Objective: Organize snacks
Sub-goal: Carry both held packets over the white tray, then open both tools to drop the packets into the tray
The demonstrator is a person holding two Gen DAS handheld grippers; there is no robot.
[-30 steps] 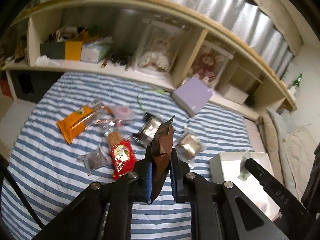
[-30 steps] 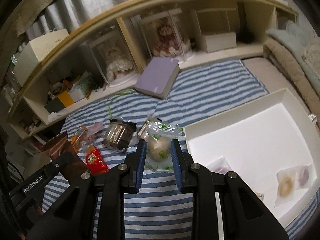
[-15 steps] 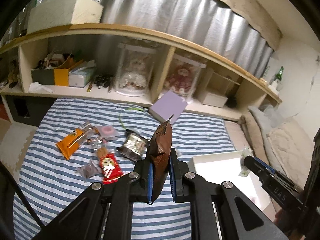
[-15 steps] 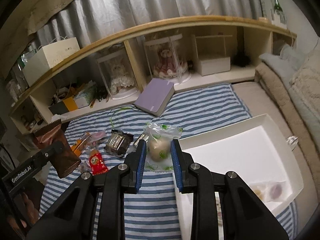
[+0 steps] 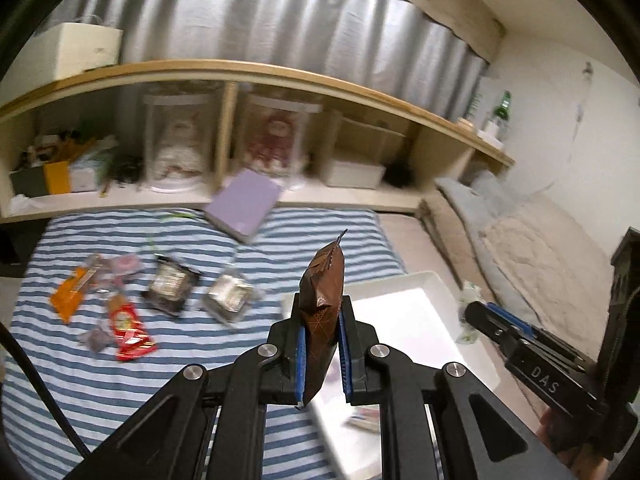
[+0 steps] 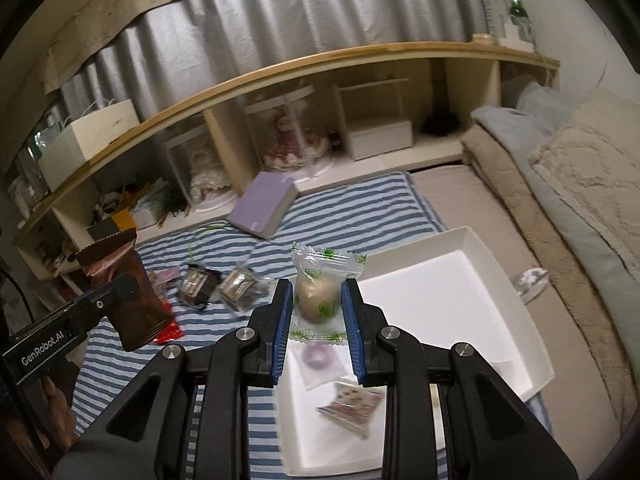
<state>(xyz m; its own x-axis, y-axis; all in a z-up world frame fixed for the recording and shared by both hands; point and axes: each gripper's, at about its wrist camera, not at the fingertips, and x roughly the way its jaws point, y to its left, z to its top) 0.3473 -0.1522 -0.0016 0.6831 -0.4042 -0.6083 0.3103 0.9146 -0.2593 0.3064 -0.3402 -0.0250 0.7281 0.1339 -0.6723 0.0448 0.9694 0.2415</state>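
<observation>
My left gripper is shut on a brown foil snack pouch, held upright above the striped bed near the white tray. The same brown pouch shows at the left of the right wrist view. My right gripper is shut on a clear, green-printed packet with a round beige bun, over the white tray's near-left corner. Inside the tray lie a purple ring sweet and a small printed packet. Several loose snacks stay on the bed: an orange packet, a red packet, two dark wrapped cakes.
A purple box leans on the low wooden shelf, which holds doll cases and clutter. A beige blanket lies to the right of the tray. Striped bedding spreads around the snacks.
Both grippers have risen and moved right with their snacks, from over the snack pile to over the tray. The tray's contents have come into the right wrist view.
</observation>
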